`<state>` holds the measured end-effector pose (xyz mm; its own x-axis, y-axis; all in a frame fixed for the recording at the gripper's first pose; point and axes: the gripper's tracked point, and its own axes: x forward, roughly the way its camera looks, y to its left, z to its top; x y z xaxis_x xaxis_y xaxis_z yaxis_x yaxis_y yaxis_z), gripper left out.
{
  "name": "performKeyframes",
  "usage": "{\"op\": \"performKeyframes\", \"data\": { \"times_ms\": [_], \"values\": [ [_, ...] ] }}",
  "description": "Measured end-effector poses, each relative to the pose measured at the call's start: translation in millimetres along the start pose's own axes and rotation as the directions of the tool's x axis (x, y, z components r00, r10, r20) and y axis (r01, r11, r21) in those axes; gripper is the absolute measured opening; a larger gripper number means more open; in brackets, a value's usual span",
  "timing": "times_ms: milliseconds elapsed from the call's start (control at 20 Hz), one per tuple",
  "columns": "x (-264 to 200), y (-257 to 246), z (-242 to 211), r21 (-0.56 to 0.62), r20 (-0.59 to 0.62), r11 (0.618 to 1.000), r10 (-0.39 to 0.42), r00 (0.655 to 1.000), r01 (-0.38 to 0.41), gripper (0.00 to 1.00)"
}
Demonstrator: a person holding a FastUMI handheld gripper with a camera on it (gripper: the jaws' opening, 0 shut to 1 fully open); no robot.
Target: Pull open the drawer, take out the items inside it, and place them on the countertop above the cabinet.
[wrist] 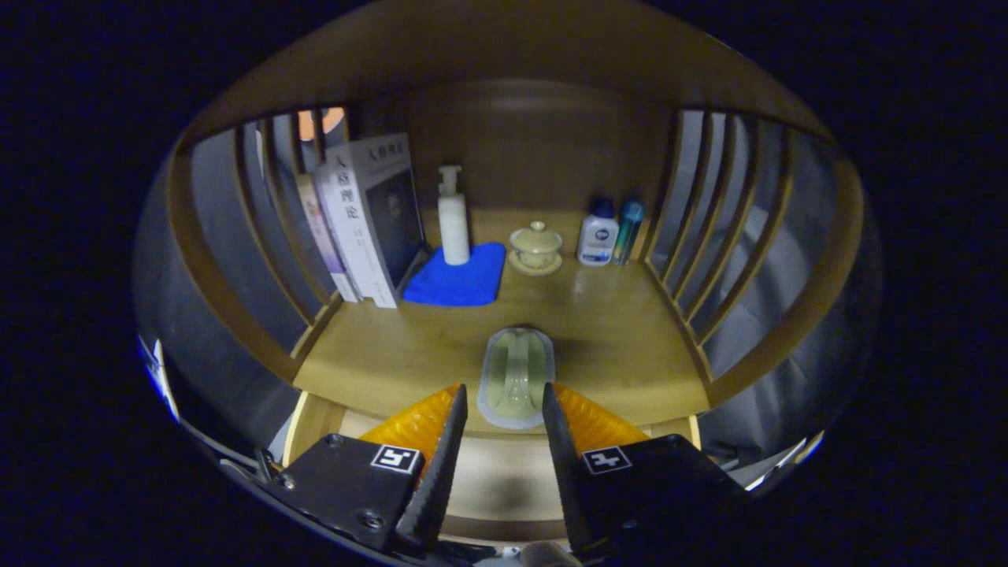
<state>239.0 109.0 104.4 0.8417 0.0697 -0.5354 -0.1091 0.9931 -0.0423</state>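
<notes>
A pale green item in a clear wrapper (516, 376) lies on the wooden countertop (394, 354), close to its front edge. My gripper (502, 400) is open, and its fingertips reach to either side of the item's near end. A small gap shows between the left finger (449, 441) and the wrapper, while the right finger (555, 441) overlaps its edge. Below the fingers the drawer (504, 480) stands pulled open, and the bare pale wood of its floor shows between them.
At the back of the countertop stand leaning books (370, 220), a white pump bottle (453, 216) on a blue cloth (461, 276), a lidded cup on a saucer (536, 246), a white bottle (598, 235) and a teal bottle (629, 228). Slatted wooden sides (724, 236) close in the shelf.
</notes>
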Motion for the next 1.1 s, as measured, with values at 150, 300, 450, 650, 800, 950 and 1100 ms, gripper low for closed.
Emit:
{"op": "performKeyframes", "data": {
  "times_ms": [150,300,450,650,800,950,1100],
  "values": [
    [-36.2,5.7,-18.5,0.041,0.118,0.999,0.024,0.993,-0.029,0.97],
    [-66.7,2.3,-42.0,0.057,0.255,0.997,0.031,0.967,-0.047,0.98],
    [-90.9,5.1,-78.0,0.043,0.343,0.997,0.043,0.938,-0.061,1.0],
    [-109.9,3.6,-123.8,0.059,0.435,0.997,0.025,0.9,-0.056,1.0],
    [-108.7,5.2,-165.3,0.044,0.446,0.998,0.015,0.895,-0.039,1.0],
    [-96.0,2.4,-204.6,0.063,0.439,0.998,-0.02,0.898,-0.008,1.0],
    [-75.8,11.1,-240.2,0.085,0.4,0.996,-0.009,0.917,-0.027,1.0]
  ]
}}
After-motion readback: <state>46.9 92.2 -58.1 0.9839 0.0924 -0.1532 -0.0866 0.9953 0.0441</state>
